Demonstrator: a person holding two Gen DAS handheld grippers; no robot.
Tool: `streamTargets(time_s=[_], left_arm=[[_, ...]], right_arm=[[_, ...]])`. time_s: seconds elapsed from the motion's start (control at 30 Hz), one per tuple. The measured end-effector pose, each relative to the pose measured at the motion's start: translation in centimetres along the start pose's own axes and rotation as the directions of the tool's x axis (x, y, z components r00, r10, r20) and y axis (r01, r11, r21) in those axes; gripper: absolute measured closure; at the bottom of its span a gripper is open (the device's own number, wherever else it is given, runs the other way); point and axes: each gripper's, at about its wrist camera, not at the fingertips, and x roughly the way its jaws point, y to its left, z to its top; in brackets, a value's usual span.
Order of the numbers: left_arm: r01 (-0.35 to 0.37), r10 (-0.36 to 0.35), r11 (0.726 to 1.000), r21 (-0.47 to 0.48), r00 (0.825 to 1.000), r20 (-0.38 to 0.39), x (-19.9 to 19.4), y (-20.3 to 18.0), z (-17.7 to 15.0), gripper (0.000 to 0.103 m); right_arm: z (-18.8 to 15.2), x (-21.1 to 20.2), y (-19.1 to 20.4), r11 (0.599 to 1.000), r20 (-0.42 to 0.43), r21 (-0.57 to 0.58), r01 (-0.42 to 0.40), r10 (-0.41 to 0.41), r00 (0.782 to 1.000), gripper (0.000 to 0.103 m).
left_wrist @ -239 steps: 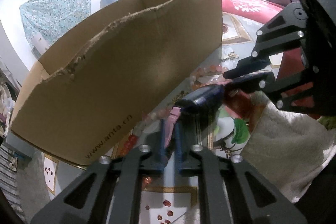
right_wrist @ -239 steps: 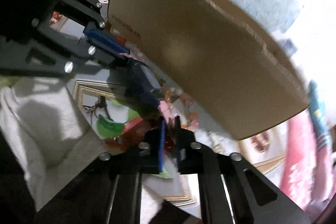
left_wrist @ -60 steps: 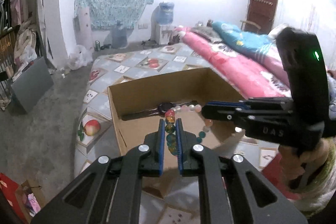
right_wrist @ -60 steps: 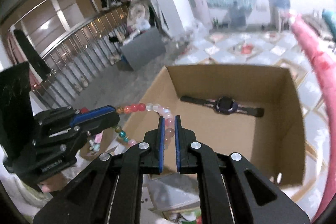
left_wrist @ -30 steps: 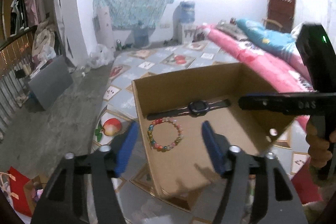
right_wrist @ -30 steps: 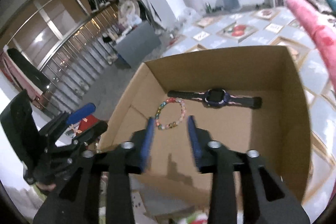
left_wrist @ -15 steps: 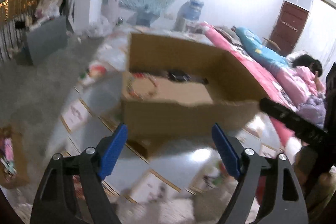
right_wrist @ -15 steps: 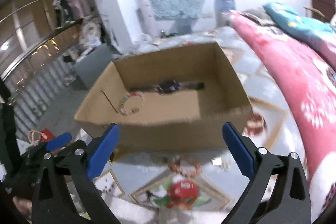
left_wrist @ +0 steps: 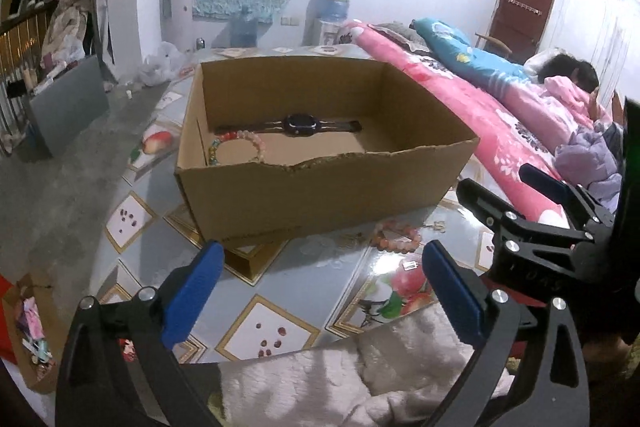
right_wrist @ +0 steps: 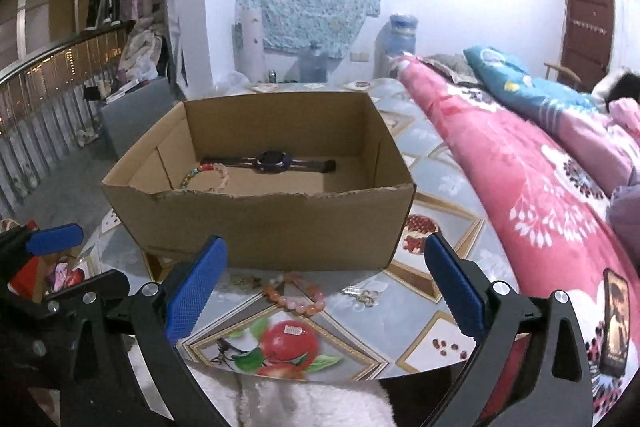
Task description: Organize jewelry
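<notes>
Cardboard box (left_wrist: 320,195) sits on the patterned table (left_wrist: 272,327) w/ a black watch (left_wrist: 300,124) and a multicolour bead bracelet (left_wrist: 236,147) inside, bracelet just left of the watch. Left gripper (left_wrist: 320,291) has just been opening, jaws now spread wide, nothing btwn them. Right gripper (right_wrist: 326,285) also wide apart, empty. A pink bead bracelet (right_wrist: 298,297) lies on the table in front of the box, near small metal bits (right_wrist: 362,295).

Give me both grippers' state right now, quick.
Left gripper: open, jaws just widened, nothing between them.
Right gripper: open, empty.
</notes>
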Motion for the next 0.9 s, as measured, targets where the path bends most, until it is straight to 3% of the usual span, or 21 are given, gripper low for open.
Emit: streamTargets(time_s=[0.1, 0.27, 0.4, 0.5, 0.67, 0.9], left_arm=[[0.034, -0.034, 0.999, -0.027, 0.999, 0.008, -0.1, 0.3, 0.1, 0.006], [0.138, -0.139, 0.985, -0.102, 0.990, 0.000, 0.4, 1.2, 0.2, 0.006], [0.141, -0.145, 0.984, -0.108, 0.989, -0.025, 1.2, 1.1, 0.3, 0.006], [0.098, -0.100, 0.993, -0.063, 0.994, -0.037, 1.8, 0.6, 0.4, 0.006], [-0.079, 0.083, 0.993, 0.087, 0.996, -0.041, 3.9, -0.3, -0.1, 0.006], [-0.119, 0.128, 0.984, 0.133, 0.990, -0.063, 6.1, 0.6, -1.0, 0.007]], right_arm=[[-0.4, -0.2, -0.7, 0.999, 0.012, 0.009, -0.050, 0.050, 0.999, 0.008], [-0.8, 0.3, -1.1, 0.998, 0.011, 0.011, -0.058, 0.057, 0.998, 0.008], [-1.1, 0.5, -2.4, 0.997, 0.005, 0.035, -0.072, 0.072, 0.997, 0.008], [-1.3, 0.8, -3.7, 0.992, -0.019, 0.063, -0.110, 0.112, 0.994, 0.008], [-1.7, 2.1, -5.2, 0.981, -0.088, 0.110, -0.158, 0.168, 0.982, 0.009], [-1.7, 3.8, -5.7, 0.964, -0.147, 0.146, -0.222, 0.243, 0.959, 0.032]])
